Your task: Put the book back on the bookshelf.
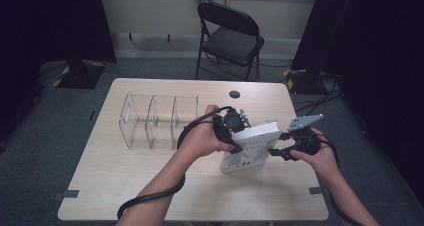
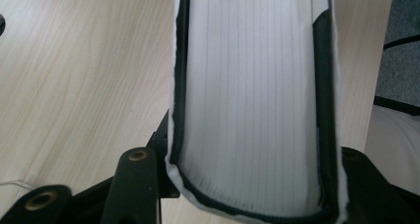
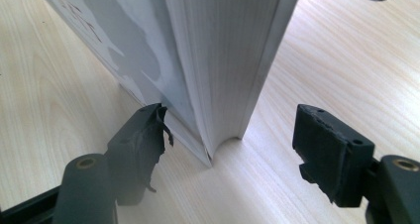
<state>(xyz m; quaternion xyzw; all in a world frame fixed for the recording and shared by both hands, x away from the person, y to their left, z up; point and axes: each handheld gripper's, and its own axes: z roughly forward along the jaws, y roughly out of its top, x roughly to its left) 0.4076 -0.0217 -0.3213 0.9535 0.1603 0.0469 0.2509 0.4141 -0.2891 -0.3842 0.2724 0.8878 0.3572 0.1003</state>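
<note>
Thick white hardcover book (image 1: pixel 250 148) stands upright on its bottom edge on the light wood-grain surface (image 1: pixel 125 181), right of centre, front cover toward the person.

Left tongs (image 1: pixel 235 136) reach the book at its top left end; the left gripper view shows the white page block (image 2: pixel 252 100) between the 2 black jaws, covers pressed on both sides, so these tongs are closed on the book.

Right tongs (image 1: pixel 280 148) sit at the book's right edge. The right gripper view shows both jaws spread wide, 1 just beside the front cover, the other well apart from the back cover, the book's lower corner (image 3: pixel 218 135) between them. They grip nothing.

Clear plastic organiser with upright dividers (image 1: pixel 157 121) stands just left of the left hand (image 1: pixel 202 138). Small dark round hole (image 1: pixel 234 94) lies in the surface beyond the book. Black folding chair (image 1: pixel 230 36) stands behind the surface.
</note>
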